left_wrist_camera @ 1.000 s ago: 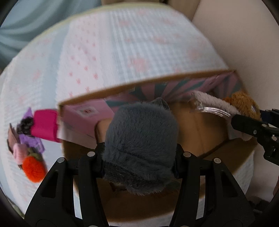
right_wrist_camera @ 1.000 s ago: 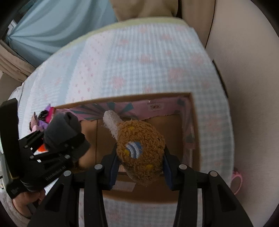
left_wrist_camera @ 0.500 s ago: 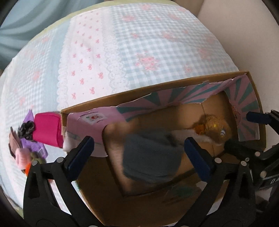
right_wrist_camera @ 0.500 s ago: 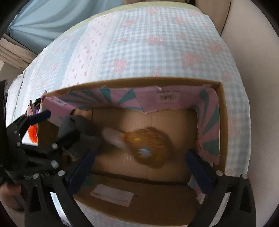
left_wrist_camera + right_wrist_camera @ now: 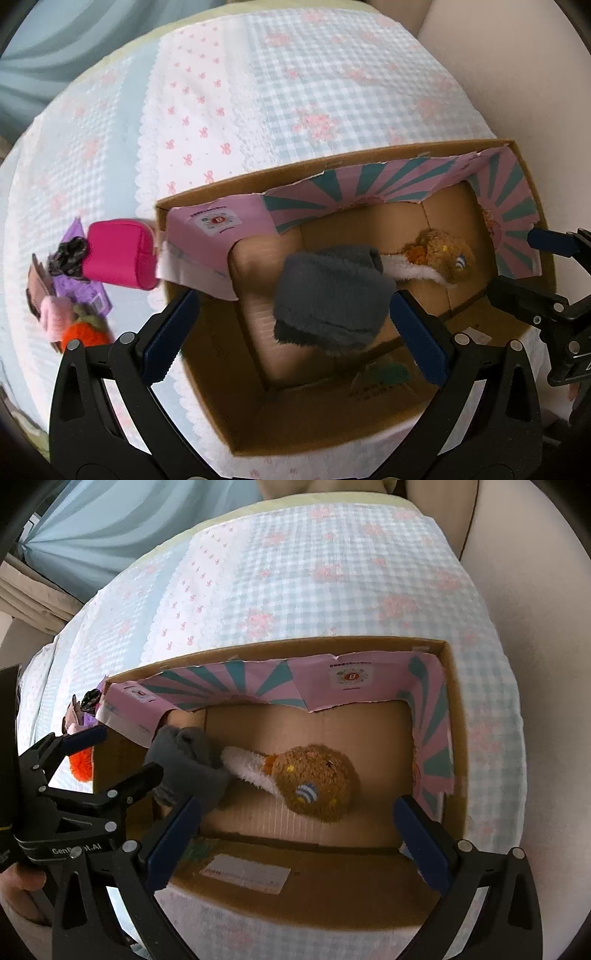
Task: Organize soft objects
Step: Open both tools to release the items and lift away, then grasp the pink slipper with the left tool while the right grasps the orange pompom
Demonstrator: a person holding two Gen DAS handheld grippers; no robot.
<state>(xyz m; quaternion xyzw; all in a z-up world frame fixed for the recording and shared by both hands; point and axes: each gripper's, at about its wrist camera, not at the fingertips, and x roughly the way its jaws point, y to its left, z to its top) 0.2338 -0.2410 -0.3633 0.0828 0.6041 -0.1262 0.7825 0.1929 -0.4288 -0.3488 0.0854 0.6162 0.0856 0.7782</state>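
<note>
1. Your left gripper (image 5: 291, 332) stands wide open with nothing between its blue pads; your right gripper (image 5: 295, 834) is spread just as wide and also holds nothing.

2. Both soft toys now lie on the floor of the cardboard box (image 5: 456, 738). The grey plush (image 5: 328, 299) sits toward the box's left wall. The brown plush (image 5: 317, 786) lies near the middle of the floor, its white fuzzy handle running back toward the grey one and touching it.

3. What's left to gather, as I judge it, lies outside the box on the bedspread (image 5: 258, 103), beyond the box's left wall: a magenta pouch (image 5: 120, 258) touching that wall's outer face, then a black scrunchie (image 5: 68, 254), a pale pink piece (image 5: 55, 317) and an orange pom-pom (image 5: 83, 334), all close together.

4. That cluster lies to the left of your left gripper, across the box wall, so the left hand is clearly the nearer one. The right gripper would have to cross the whole box.

5. The pouch's long axis runs roughly left to right in the left wrist view, away from the box wall. Turn your claw to close across its short side.
</note>
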